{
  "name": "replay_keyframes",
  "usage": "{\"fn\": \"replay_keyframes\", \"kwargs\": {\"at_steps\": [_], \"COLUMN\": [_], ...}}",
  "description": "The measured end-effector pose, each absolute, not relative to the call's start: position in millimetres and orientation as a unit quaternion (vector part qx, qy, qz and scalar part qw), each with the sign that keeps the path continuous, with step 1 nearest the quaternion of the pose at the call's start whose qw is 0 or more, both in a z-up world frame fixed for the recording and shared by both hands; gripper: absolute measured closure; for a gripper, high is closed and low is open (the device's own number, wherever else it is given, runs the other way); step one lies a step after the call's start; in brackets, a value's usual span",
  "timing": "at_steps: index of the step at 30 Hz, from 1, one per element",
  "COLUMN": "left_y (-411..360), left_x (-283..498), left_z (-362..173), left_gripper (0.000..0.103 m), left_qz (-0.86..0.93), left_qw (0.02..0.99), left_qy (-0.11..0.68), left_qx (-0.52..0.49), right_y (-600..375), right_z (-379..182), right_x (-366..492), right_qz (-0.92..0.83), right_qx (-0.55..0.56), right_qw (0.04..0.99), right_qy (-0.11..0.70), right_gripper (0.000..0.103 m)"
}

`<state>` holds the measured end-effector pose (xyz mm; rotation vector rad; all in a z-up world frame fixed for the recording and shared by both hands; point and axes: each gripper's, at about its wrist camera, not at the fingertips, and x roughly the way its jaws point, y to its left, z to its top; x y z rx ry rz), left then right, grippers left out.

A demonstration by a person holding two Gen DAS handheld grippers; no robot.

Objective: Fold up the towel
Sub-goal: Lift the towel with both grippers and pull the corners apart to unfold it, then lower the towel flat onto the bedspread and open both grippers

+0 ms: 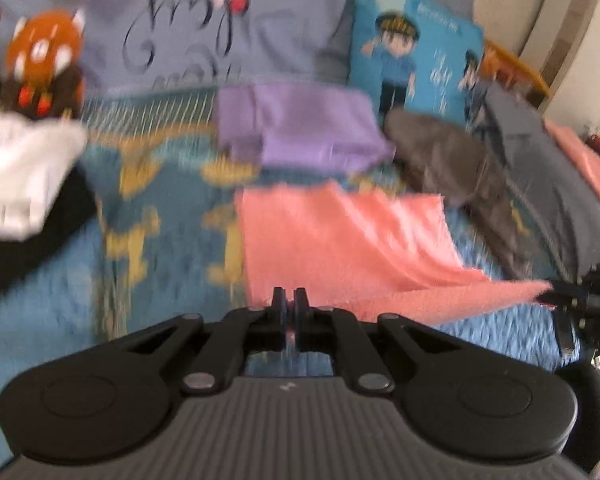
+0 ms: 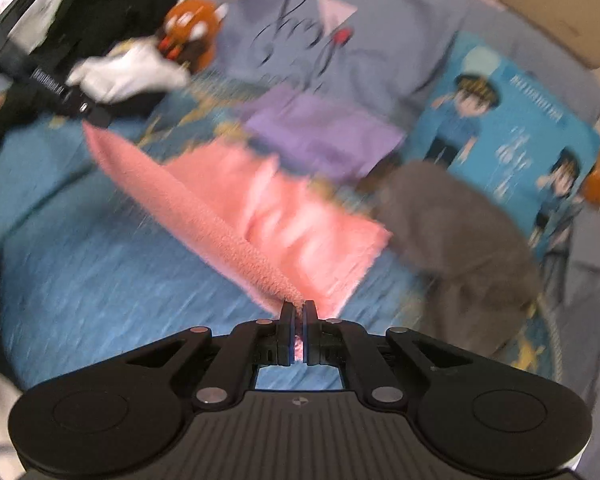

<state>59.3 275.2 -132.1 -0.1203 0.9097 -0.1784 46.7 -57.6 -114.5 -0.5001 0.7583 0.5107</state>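
Pink towel (image 1: 340, 240) held at two corners over a bed (image 1: 60, 320).
The left gripper (image 1: 289, 300) and right gripper (image 2: 298, 312) each have their fingers closed on a near corner of the towel, its near edge stretched between them and its far part lying on the blue bedspread. A purple cloth (image 1: 300, 128) lies beyond it, a grey cloth (image 2: 460, 232) to the right.

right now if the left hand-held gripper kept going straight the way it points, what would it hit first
Probably the pink towel it is already shut on: the left hand-held gripper points into the sheet spread just ahead. Beyond that lies the purple cloth, though blur leaves depth unclear.
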Motion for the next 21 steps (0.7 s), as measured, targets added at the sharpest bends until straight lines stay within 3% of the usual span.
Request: {"fn": "replay_keyframes", "kwargs": {"at_steps": [10, 21], "left_y": [260, 247], "left_x": [-20, -34], "left_z": [-167, -188], "left_gripper": [0.099, 0.099], "left_qz": [-0.061, -0.051], "left_qw": [0.876, 0.859], "left_qy": [0.475, 0.508], "left_qx": [-0.049, -0.034], "right_y": [-52, -61], "right_z": [-160, -176], "right_x": [-5, -18], "right_qz": [0.247, 0.248], "right_qx": [-0.292, -0.269], "right_qw": [0.847, 0.839], "right_qy": [0.37, 0.404], "right_gripper": [0.1, 0.099]}}
